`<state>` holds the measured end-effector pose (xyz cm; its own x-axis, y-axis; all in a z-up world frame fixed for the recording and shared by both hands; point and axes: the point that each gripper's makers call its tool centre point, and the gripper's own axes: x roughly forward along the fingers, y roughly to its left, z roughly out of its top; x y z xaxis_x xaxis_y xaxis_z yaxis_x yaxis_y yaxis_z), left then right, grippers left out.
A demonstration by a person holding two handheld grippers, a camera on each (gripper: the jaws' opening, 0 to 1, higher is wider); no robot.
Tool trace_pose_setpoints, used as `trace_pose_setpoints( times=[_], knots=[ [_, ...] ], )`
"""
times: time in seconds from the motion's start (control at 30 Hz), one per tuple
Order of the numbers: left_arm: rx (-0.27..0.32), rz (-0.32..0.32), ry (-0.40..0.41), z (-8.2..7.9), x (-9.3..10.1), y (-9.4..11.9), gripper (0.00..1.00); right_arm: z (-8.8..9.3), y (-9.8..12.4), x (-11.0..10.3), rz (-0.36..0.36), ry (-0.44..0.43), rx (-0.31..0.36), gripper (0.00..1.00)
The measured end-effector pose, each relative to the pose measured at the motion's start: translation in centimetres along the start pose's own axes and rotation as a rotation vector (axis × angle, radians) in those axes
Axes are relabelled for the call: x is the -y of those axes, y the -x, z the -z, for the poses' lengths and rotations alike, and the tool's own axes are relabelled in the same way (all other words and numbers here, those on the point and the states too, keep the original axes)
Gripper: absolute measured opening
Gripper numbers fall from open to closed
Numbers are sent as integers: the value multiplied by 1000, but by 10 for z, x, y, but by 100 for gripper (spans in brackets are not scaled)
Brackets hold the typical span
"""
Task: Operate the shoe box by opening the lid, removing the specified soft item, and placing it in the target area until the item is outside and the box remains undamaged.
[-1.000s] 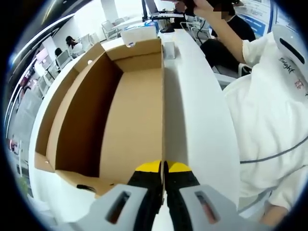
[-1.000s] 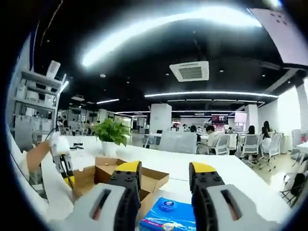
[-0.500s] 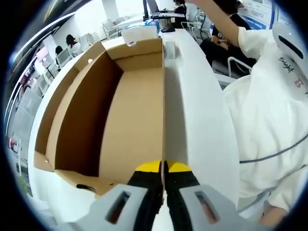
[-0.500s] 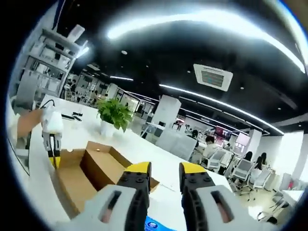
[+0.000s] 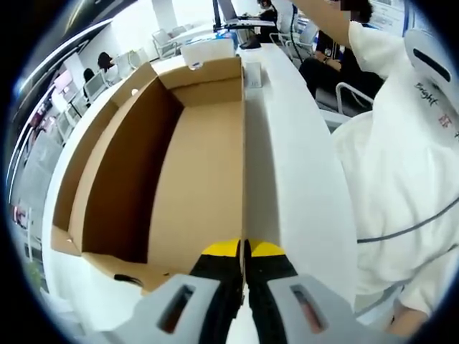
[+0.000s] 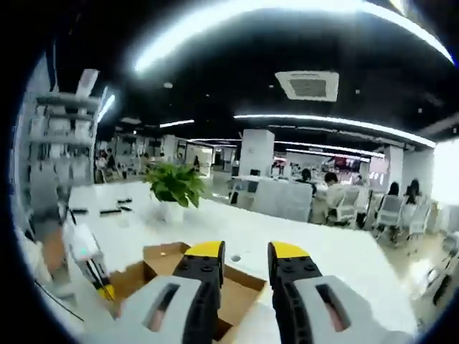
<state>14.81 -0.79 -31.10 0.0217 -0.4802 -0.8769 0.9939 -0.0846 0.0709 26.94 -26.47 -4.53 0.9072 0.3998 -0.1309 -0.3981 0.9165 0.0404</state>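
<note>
Cardboard fills most of what my left gripper (image 5: 242, 252) looks down on: the shoe box (image 5: 179, 158) lies open along the left edge of the white table (image 5: 287, 165), and my left jaws stay pinched shut on its near wall, exactly as they were a second ago, so that hand has not budged. Inside I see bare brown floor and nothing soft. My right gripper (image 6: 240, 252) has changed: a second ago its jaws stood wide apart above a blue packet, and now they have drawn close together, a narrow gap left between the tips and nothing held. That view has swung and blurred, and the blue packet has slipped out of it, so I cannot say where the soft item now lies. Beyond the tips sit the box (image 6: 237, 283) and a potted plant (image 6: 174, 188) toward the table's far edge. I judge the item is already out, with placement unconfirmed; the box looks unharmed.
</note>
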Motion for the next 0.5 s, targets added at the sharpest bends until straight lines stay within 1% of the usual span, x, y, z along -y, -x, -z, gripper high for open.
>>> trace_pose_setpoints(
  times=[0.03,0.07,0.1,0.13,0.17,0.2,0.23,0.27,0.3,0.33,0.37,0.4,0.43,0.47,0.5],
  knots=[
    [-1,1,1,0,0,0,1,1,-5,4,8,9,-13,26],
    [-2,0,1,0,0,0,1,2,-12,10,25,55,-23,26],
    [-1,-1,1,0,0,0,1,6,-14,14,45,81,-52,26],
    [0,-2,-1,0,-1,0,1,11,-19,13,31,105,-85,26],
    [2,-3,-3,0,-1,0,1,12,-23,7,-10,116,-92,27],
    [4,-4,-4,0,-1,0,1,12,-24,4,-25,116,-95,28],
    [5,-5,-4,1,-1,0,1,12,-26,2,-28,100,-94,30],
    [6,-4,-5,1,-2,0,1,14,-29,1,-16,90,-110,33],
    [5,-1,-3,1,-3,0,1,14,-32,-2,-19,114,-110,36],
    [4,0,-3,1,-3,0,1,14,-32,-3,-15,121,-111,38],
    [1,1,-2,1,-3,0,1,16,-36,0,5,131,-124,39],
    [0,1,-1,1,-3,-1,1,16,-38,0,3,133,-125,36],
    [1,1,-1,1,-3,-1,1,16,-39,2,6,158,-130,26],
    [2,0,-2,1,-3,0,1,20,-40,8,29,174,-156,16],
    [3,-1,-3,1,-3,0,1,21,-43,9,28,162,-164,18]
  ],
)
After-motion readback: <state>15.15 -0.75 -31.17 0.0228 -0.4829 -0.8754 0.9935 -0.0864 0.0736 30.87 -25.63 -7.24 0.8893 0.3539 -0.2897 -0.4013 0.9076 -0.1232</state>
